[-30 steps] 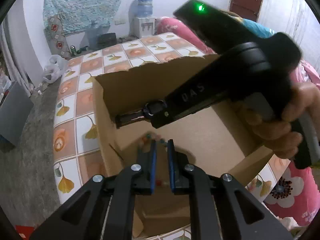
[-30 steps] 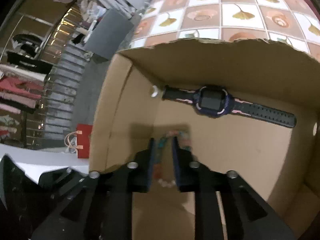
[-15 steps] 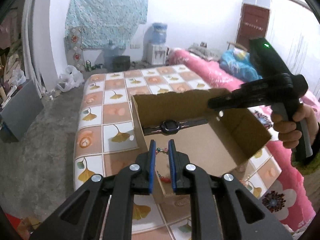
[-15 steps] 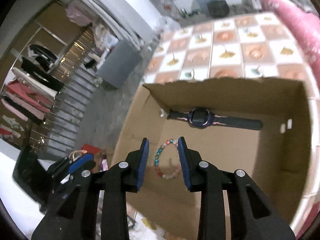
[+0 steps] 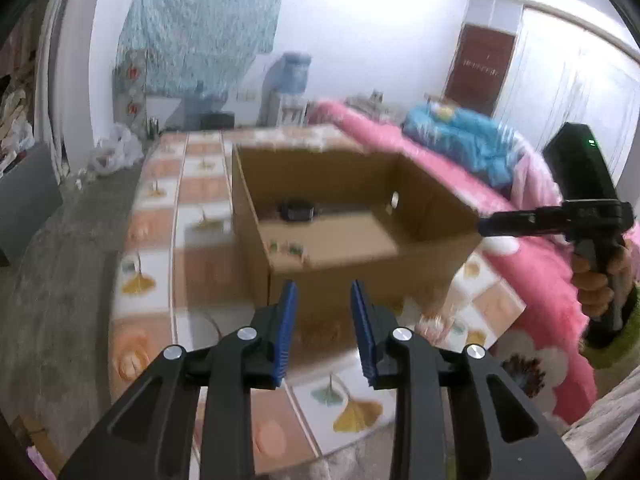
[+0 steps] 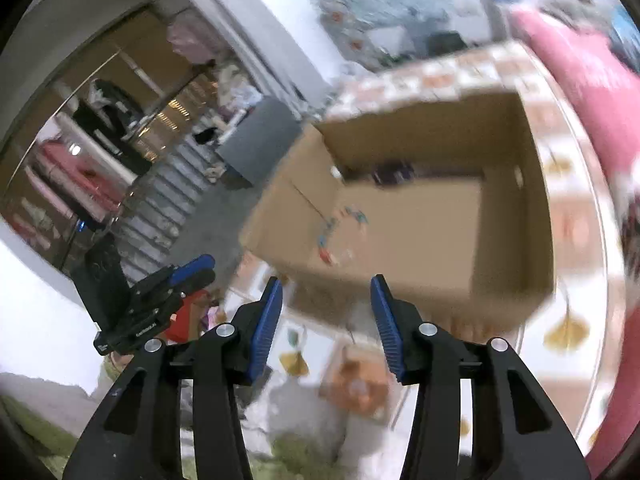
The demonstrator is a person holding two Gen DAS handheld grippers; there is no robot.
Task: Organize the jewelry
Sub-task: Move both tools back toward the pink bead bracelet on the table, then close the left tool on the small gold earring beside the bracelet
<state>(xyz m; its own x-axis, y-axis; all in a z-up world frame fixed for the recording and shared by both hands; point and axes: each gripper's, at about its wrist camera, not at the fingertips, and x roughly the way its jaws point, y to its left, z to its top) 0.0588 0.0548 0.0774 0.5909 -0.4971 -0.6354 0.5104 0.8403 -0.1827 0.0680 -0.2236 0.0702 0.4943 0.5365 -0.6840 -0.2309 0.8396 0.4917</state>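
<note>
A home bedroom: pink floral bedding (image 5: 532, 248), water dispenser (image 5: 286, 84), hanging clothes (image 6: 100, 116), wooden door (image 5: 480, 68).

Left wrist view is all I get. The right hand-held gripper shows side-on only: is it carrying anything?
Observer: No. In the right wrist view the right hand-held gripper has nothing between its jaws, which have just been opening.
Operator: Multicoloured bead bracelet: fully inside the brown cardboard box?
Observer: Yes. It lies flat on the box floor, near the left wall.
Operator: Touching the dark wristwatch?
Observer: No. The wristwatch sits apart from it, against the far wall.
</note>
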